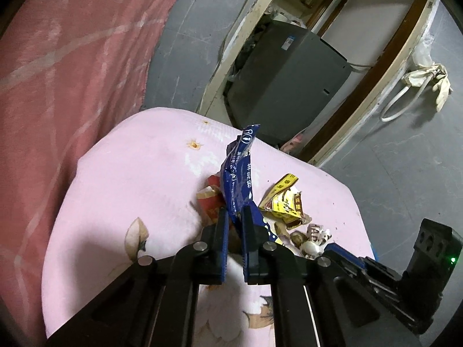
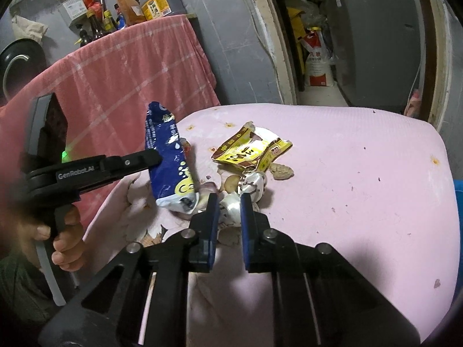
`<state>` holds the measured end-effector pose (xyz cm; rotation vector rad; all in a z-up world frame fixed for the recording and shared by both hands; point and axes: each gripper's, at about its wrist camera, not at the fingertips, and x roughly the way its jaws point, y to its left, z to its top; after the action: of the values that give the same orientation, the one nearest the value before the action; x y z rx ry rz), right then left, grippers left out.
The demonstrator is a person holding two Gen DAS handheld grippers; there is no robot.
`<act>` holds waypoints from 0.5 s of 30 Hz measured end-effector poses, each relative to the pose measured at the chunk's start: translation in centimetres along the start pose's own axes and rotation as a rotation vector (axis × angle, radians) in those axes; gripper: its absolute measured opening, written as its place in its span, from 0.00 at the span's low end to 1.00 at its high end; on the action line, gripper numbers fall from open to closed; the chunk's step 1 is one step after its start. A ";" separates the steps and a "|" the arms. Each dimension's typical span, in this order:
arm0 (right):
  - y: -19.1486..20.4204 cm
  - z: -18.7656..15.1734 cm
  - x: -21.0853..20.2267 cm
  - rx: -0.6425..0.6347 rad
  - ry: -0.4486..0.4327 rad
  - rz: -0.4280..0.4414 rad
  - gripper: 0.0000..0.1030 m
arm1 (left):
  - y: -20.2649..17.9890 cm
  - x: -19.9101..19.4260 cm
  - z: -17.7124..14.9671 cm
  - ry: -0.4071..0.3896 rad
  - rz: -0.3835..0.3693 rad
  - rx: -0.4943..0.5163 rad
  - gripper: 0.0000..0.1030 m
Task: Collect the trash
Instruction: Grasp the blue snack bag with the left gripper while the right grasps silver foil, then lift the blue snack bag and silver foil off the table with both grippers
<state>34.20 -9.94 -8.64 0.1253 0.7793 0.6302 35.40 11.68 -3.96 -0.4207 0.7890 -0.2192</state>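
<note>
Blue wrapper [image 1: 238, 173] upright in left tool [image 1: 233, 211]; right tool [image 2: 228, 199] clamps white wrapper [image 2: 231, 206].

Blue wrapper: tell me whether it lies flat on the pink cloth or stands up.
Standing up: the blue wrapper rises on end, pinched between the left gripper's closed fingers.

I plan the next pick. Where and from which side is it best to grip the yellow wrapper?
Probably the yellow wrapper is best gripped at its raised, crumpled right end, coming from the bare pink cloth on the right; its left side is crowded.
</note>
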 end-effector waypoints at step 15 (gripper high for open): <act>-0.1 0.8 2.4 0.035 0.086 -0.025 0.36 | 0.0 -0.1 -1.5 0.050 0.058 0.056 0.01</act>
<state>36.09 -8.50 -9.57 0.1210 0.8744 0.6010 34.19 11.25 -4.82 -0.3397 0.8413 -0.1979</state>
